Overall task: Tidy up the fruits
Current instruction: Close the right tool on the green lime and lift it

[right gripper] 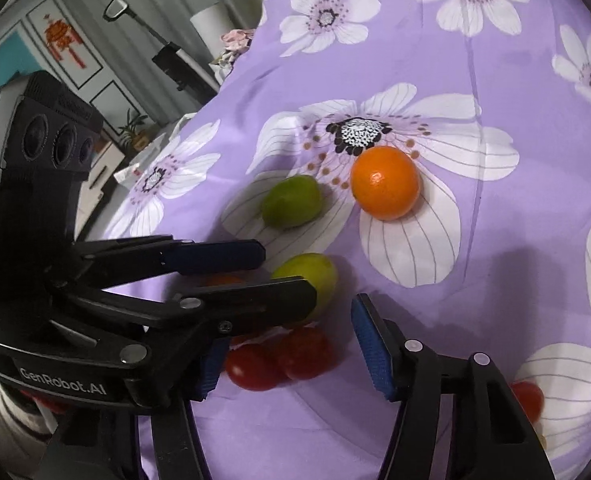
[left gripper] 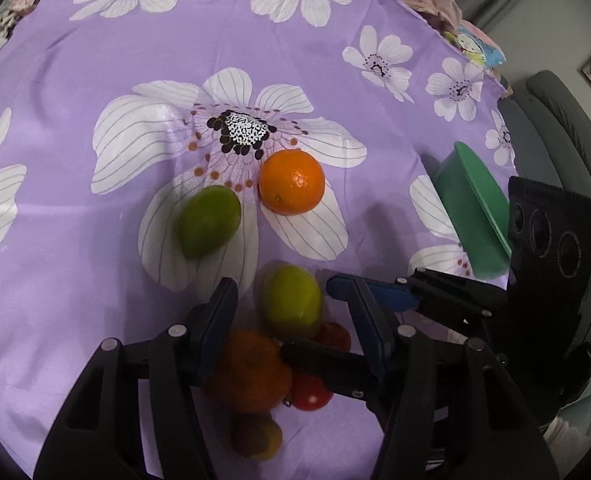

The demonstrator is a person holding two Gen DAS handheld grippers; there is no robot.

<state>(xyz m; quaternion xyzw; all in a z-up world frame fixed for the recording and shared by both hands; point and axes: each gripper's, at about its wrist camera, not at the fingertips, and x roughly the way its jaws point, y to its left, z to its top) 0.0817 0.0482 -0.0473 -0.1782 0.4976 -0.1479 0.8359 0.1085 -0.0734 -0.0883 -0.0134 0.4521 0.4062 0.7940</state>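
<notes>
While both tongs (left gripper: pixel 291 300) (right gripper: pixel 291 344) stand apart, unclamped, fruit crowds between; purple cloth (left gripper: pixel 75 240) beyond lies open.

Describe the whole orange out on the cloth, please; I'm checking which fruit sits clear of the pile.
The orange is round, bright and glossy, with a small highlight and a dark dimple on its skin. It rests alone on the purple flowered cloth, on a white petal just below the big flower's dark centre. A green fruit lies beside it, apart. No gripper touches it.

Orange (left gripper: pixel 292 182) right of lime (left gripper: pixel 209 221), lemon (left gripper: pixel 292 300) nearer
</notes>
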